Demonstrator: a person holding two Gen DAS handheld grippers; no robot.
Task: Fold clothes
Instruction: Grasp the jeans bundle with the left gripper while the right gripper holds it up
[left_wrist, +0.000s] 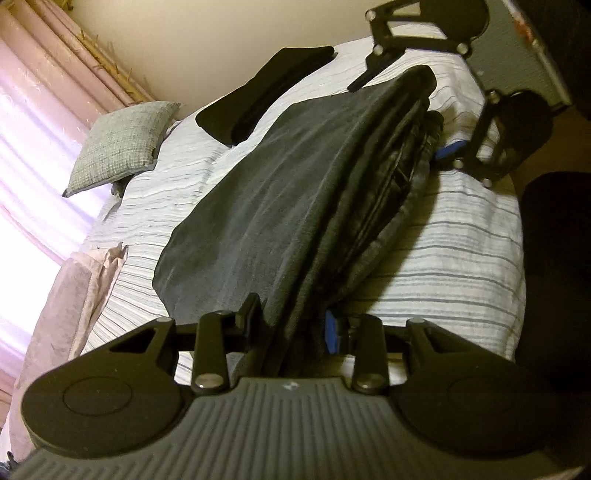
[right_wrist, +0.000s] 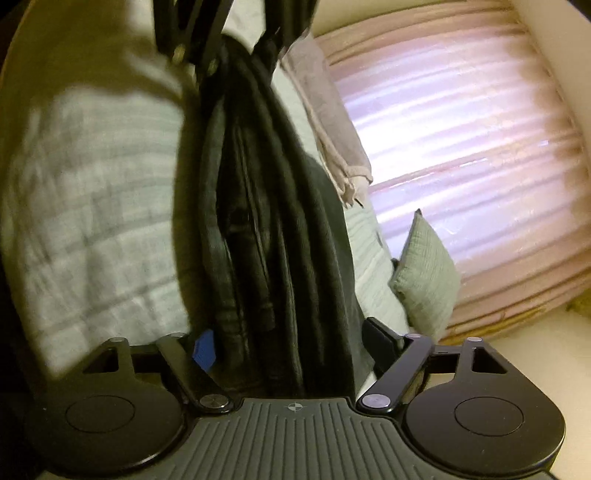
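Both tongs grasped the dark grey folded fabric garment (left_wrist: 295, 192): left gripper (left_wrist: 291, 321) (six o'clock), right gripper (right_wrist: 284, 354) opposite, above the white striped bedspread (left_wrist: 443, 251).

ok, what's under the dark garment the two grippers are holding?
The striped bedspread shows beneath and around the dark garment, which the left gripper and right gripper hold. Anything directly beneath its spread part is covered.
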